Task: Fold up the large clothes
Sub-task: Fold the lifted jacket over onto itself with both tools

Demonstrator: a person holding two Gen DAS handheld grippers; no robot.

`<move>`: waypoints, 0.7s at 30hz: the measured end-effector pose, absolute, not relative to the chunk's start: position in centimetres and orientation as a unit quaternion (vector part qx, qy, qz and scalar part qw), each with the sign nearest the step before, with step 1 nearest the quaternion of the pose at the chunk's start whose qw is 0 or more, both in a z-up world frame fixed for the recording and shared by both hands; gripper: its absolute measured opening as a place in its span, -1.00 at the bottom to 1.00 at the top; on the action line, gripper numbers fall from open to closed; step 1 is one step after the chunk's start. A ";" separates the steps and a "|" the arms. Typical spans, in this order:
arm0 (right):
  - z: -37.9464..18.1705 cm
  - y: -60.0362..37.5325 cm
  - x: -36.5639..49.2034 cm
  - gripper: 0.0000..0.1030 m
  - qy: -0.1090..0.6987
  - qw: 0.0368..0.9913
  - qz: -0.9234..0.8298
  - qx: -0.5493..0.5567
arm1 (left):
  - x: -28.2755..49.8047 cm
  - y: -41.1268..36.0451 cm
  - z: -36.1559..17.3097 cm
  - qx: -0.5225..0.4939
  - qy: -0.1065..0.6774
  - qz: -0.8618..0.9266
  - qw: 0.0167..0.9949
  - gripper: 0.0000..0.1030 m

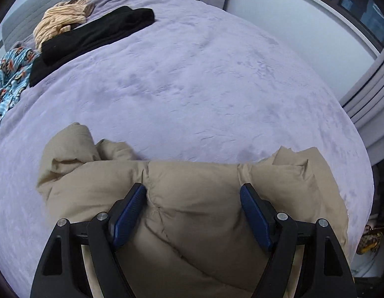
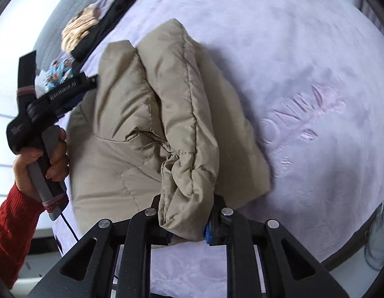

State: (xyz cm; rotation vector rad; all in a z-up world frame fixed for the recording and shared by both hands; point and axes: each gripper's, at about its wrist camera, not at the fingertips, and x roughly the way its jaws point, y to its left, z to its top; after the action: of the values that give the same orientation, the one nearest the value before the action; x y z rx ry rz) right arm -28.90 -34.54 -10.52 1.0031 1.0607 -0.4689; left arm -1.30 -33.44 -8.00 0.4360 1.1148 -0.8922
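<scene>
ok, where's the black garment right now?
Left wrist view, upper left: the black garment lies flat on the lavender blanket, between the tan striped clothing and the blue patterned fabric, far beyond the beige puffer jacket.

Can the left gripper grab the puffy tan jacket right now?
Probably yes. The left gripper has its jaws open wide right over the tan jacket, with padded fabric bulging between them and nothing in the way. The right gripper already pinches another bunch of it.

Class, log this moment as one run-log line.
right gripper: shut on beige puffer jacket | left gripper: open over jacket | surface: lilac blanket
</scene>
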 end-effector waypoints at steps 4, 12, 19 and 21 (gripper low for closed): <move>-12.8 -36.1 -30.2 -0.62 0.469 0.715 -0.229 0.466 | -2.0 -36.8 -9.6 0.201 0.518 -0.401 0.728 0.53; -8.6 -38.2 -34.2 -0.44 0.455 0.713 -0.250 0.471 | -1.4 -36.3 -10.4 0.201 0.528 -0.394 0.725 0.53; -4.2 -40.5 -28.7 -0.19 0.432 0.783 -0.162 0.417 | -1.2 -35.9 -9.5 0.204 0.526 -0.392 0.727 0.53; -6.0 -41.8 -25.4 0.21 0.444 0.772 -0.155 0.426 | -0.8 -34.7 -7.9 0.192 0.521 -0.394 0.733 0.53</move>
State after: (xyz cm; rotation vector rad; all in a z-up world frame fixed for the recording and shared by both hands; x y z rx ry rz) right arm -25.36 -41.84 -6.00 0.9241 0.9631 -0.3370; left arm -0.76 -34.74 -7.92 0.4215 1.1463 -0.8661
